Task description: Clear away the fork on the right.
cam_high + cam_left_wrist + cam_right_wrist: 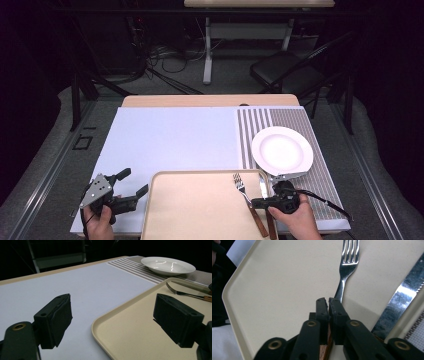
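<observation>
Right gripper (328, 300) with its jaws drawn together on the neck of the fork (347, 262), just where the steel shank met the wooden handle. The fork lay flat on the beige tray (200, 210), toward its 3 o'clock edge, tines pointing to 12 o'clock in the high view (241, 184). We judged it light and rigid, with a polished, slippery shank; the wooden handle looked the surer place to take hold, and a pinch this far forward seemed likely to let the handle end sag or swing once lifted. We could not tell whether it had left the tray floor.

A table knife (402, 297) lay just beside the fork, toward 3 o'clock of it, close against the tray's raised rim; we considered it the nearest obstacle to any sideways move. Beyond the rim, at about 1 o'clock from the fork, a white plate (282, 149) rested on a striped placemat (295, 120).

Left gripper (135, 182) hovered at 9 o'clock of the tray, jaws standing wide apart and holding nothing, well clear of the cutlery.
</observation>
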